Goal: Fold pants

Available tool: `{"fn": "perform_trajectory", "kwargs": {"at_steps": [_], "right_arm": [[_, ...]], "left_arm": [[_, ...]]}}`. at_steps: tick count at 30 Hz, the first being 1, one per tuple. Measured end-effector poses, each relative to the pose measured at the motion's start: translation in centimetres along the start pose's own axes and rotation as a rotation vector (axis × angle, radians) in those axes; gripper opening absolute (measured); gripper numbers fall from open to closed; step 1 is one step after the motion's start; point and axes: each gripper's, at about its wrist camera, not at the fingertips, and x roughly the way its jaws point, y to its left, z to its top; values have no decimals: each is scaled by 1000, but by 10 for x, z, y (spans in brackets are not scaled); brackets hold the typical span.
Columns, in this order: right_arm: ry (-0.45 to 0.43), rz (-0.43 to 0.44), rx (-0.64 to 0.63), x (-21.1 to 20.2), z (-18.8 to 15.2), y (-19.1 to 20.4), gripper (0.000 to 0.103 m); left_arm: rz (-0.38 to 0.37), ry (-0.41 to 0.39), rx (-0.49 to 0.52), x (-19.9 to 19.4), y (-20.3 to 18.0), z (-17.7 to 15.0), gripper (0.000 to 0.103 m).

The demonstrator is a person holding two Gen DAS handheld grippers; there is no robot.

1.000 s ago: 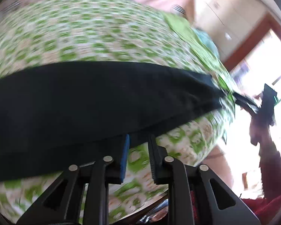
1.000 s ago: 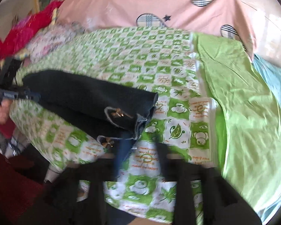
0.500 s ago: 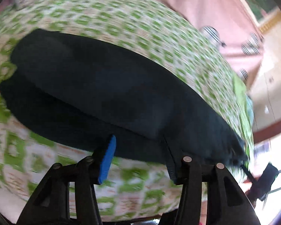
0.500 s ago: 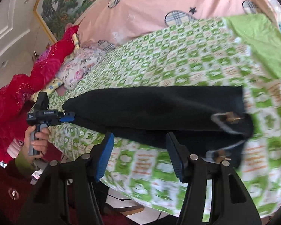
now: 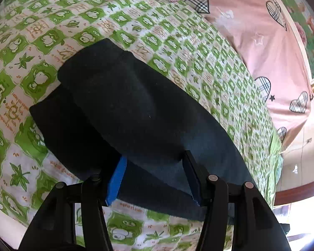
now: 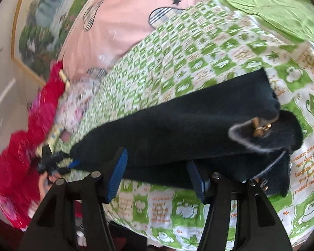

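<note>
The dark pants [image 5: 136, 113] lie near the bed's [image 5: 190, 48] front edge, already doubled leg over leg, while the left gripper [image 5: 155, 177] and right gripper [image 6: 157, 173], fingers wide and holding nothing, leave the crosswise fold apparently undone.

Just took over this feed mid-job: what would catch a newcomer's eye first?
The long dark folded pants lying across the green-and-white patterned bedsheet, near its front edge. Both the left gripper and right gripper are open at the pants' near edge. Gold metal clasps glint at the right end.
</note>
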Motion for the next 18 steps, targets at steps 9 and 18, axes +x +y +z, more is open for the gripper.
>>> {"fn": "perform_trajectory", "kwargs": {"at_steps": [9, 18], "right_arm": [[-9, -59, 0, 9, 3, -4, 8], [-44, -33, -100, -16, 8, 20, 7]], "left_arm": [[53, -44, -8, 2, -2, 9, 10], [7, -123, 87, -46, -13, -5, 6]]}}
